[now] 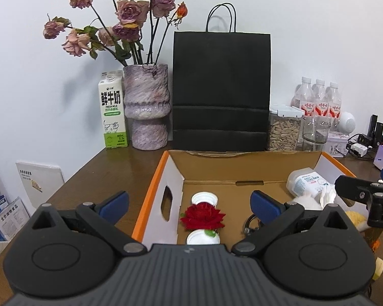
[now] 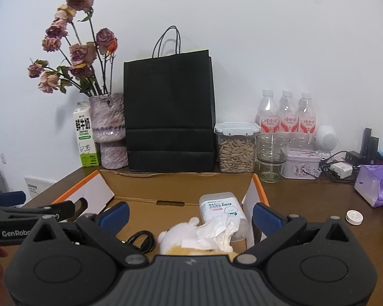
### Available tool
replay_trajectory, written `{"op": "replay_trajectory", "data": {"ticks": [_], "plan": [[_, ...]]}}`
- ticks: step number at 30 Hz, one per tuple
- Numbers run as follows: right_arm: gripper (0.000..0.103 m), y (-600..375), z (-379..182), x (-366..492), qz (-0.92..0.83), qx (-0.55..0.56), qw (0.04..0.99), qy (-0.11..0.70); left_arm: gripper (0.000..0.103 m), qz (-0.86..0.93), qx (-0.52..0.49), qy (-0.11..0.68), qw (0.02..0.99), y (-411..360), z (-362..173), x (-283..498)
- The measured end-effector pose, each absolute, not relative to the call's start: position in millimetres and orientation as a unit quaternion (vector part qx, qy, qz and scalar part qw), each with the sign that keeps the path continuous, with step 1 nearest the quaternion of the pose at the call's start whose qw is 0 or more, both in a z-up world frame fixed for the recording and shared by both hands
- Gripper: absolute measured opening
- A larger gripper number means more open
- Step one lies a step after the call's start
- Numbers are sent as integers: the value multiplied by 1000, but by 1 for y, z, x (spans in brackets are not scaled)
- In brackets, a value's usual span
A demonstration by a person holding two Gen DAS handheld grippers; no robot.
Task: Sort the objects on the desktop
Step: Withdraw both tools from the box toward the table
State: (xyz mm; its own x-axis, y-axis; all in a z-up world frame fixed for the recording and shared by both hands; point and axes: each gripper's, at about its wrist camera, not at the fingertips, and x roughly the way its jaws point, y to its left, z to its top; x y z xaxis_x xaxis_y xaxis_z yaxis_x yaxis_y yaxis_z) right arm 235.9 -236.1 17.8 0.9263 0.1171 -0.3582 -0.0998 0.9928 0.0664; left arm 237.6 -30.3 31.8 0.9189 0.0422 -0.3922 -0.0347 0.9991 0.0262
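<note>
An open cardboard box with orange edges [image 1: 150,186] [image 2: 258,186] stands on the brown desk. In the left wrist view it holds a red rose [image 1: 203,215], two white caps [image 1: 204,199] and a black cable [image 1: 250,223]. A wet-wipes pack [image 2: 220,210] [image 1: 307,182], crumpled tissue [image 2: 217,236] and a plush toy [image 2: 176,237] lie at its right side. My left gripper [image 1: 190,200] is open and empty over the box's left part. My right gripper [image 2: 190,214] is open and empty over the right part.
Along the wall stand a milk carton [image 1: 112,109], a vase of dried roses [image 1: 146,107], a black paper bag [image 1: 220,90], a seed container [image 2: 236,150], a glass [image 2: 272,156], water bottles [image 2: 286,117] and a tin [image 2: 302,167]. A purple tissue pack [image 2: 375,187] and white disc [image 2: 354,216] lie at right.
</note>
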Motion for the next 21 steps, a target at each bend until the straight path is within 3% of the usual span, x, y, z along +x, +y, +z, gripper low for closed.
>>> {"op": "replay_trajectory", "data": {"ticks": [21], "plan": [[103,-239,-5,162,64,13,972,227,103,23,4,236,971,-14,20,174]]}}
